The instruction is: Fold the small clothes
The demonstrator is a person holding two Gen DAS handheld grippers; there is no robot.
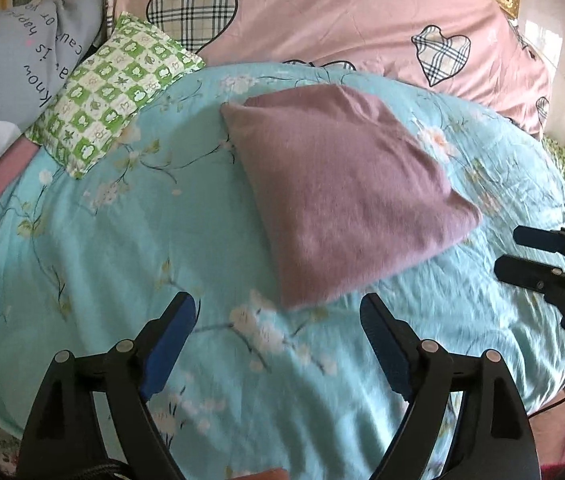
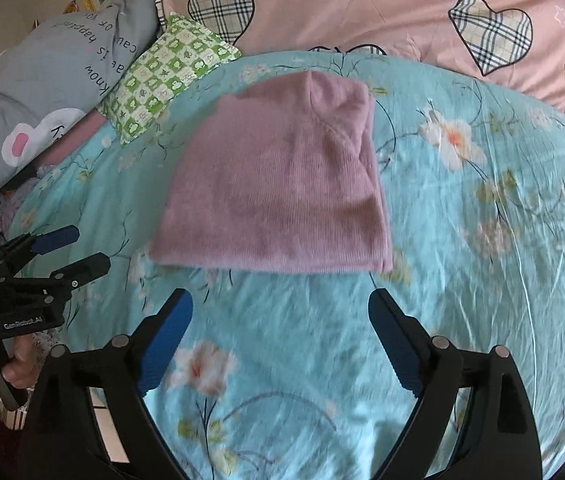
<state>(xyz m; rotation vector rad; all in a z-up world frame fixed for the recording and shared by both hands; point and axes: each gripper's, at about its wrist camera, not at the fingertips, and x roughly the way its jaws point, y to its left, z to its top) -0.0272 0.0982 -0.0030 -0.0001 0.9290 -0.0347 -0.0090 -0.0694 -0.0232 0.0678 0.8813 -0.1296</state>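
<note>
A folded mauve knit garment (image 1: 346, 188) lies flat on the turquoise flowered bedspread (image 1: 122, 240); in the right wrist view the garment (image 2: 278, 188) sits just beyond the fingers. My left gripper (image 1: 278, 316) stands open near the garment's closest corner, nothing between its blue pads. My right gripper (image 2: 280, 312) is open wide just short of the garment's near edge, with only bedspread (image 2: 482, 260) under it. Each gripper shows in the other's view: the right gripper (image 1: 522, 256) at the right edge, the left gripper (image 2: 78, 250) at the left edge, both apart from the cloth.
A green checked pillow (image 1: 114, 92) and a grey printed pillow (image 1: 14, 64) lie at the back left. A pink quilt with plaid hearts (image 1: 342, 16) is bunched along the back. A hand (image 2: 18, 364) holds the left gripper's handle.
</note>
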